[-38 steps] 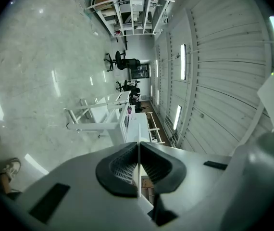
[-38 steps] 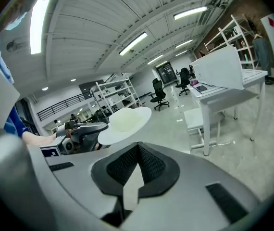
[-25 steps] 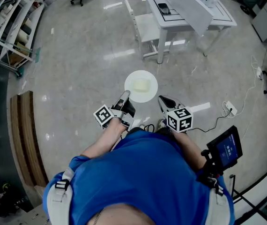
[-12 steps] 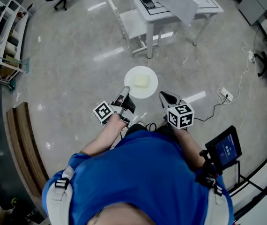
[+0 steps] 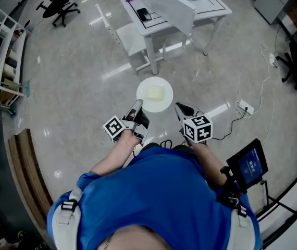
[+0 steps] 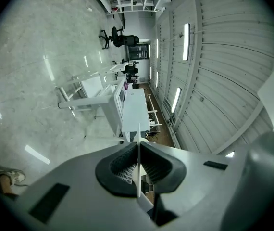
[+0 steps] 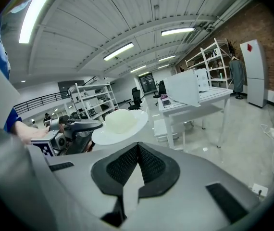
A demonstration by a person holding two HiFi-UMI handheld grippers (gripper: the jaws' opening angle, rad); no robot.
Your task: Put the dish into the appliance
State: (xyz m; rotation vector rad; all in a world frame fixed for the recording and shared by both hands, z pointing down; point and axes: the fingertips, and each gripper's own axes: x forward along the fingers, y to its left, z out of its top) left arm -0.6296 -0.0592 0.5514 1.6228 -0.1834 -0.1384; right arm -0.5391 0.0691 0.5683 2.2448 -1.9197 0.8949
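Note:
A white plate (image 5: 154, 94) with a pale yellow portion of food on it hangs level over the floor in front of the person. My left gripper (image 5: 139, 104) is shut on the plate's near left rim. In the left gripper view the rim (image 6: 138, 163) shows edge-on as a thin white line pinched between the black pads. My right gripper (image 5: 179, 108) is just right of the plate, apart from it, and shut on nothing. The right gripper view shows the plate (image 7: 120, 125) and the left gripper (image 7: 77, 126) beyond its closed jaws.
A white table (image 5: 209, 8) with a white box-like unit (image 5: 166, 4) stands ahead, a white stool (image 5: 130, 38) beside it. An office chair (image 5: 54, 0) and shelving (image 5: 1, 40) are on the left. A power strip (image 5: 244, 107) and cable lie on the right floor.
The table and stool have shifted left and nearer in the head view as the person turns. The plate stays held in the left gripper; the right gripper keeps its place beside it.

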